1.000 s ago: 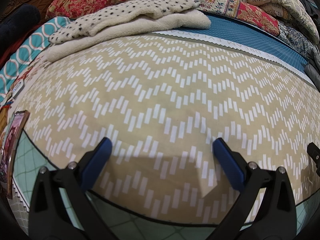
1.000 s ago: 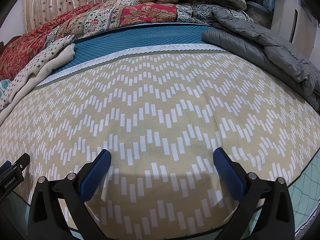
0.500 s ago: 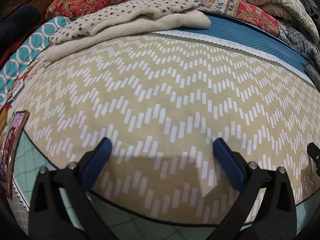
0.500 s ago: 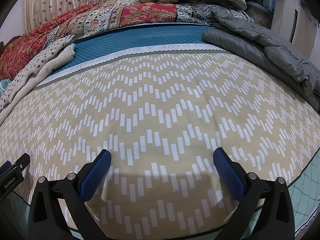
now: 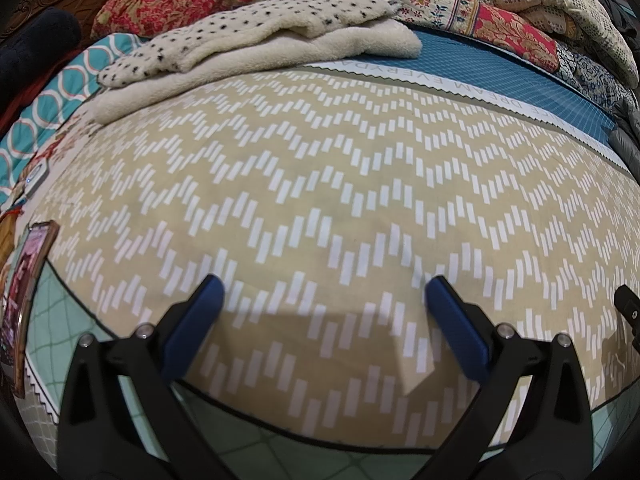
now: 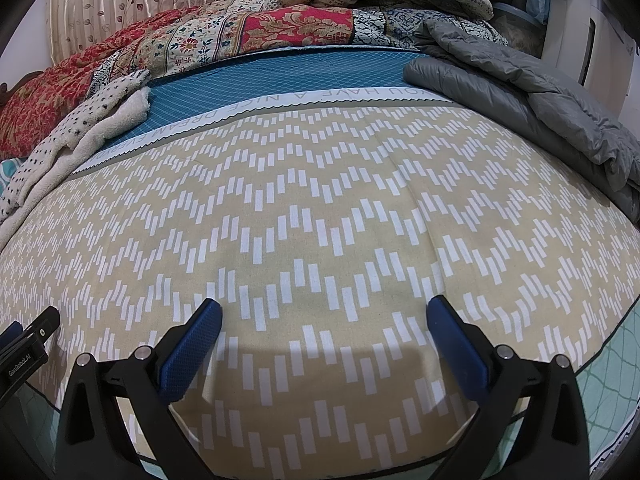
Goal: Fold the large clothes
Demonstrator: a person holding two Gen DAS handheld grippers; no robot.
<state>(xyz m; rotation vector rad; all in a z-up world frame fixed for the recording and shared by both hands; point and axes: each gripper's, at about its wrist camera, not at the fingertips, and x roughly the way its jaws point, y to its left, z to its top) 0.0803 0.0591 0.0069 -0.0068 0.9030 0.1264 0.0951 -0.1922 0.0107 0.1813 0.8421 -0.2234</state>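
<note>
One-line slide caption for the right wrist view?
Right tool, fingers wide apart, over the beige chevron-patterned cloth spread flat on the bed.

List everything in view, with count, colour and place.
patterned cloth: one, beige with white dashes, spread flat across the bed
fleece blanket: one, cream with black spots, far left
padded quilt: one, grey, far right
floral quilts: a pile, red and cream, at the back
bedsheet: one, blue, under the cloth
left gripper: one, black and blue, jaws open above the cloth's near edge
right gripper: one, same colours, jaws open likewise
</note>
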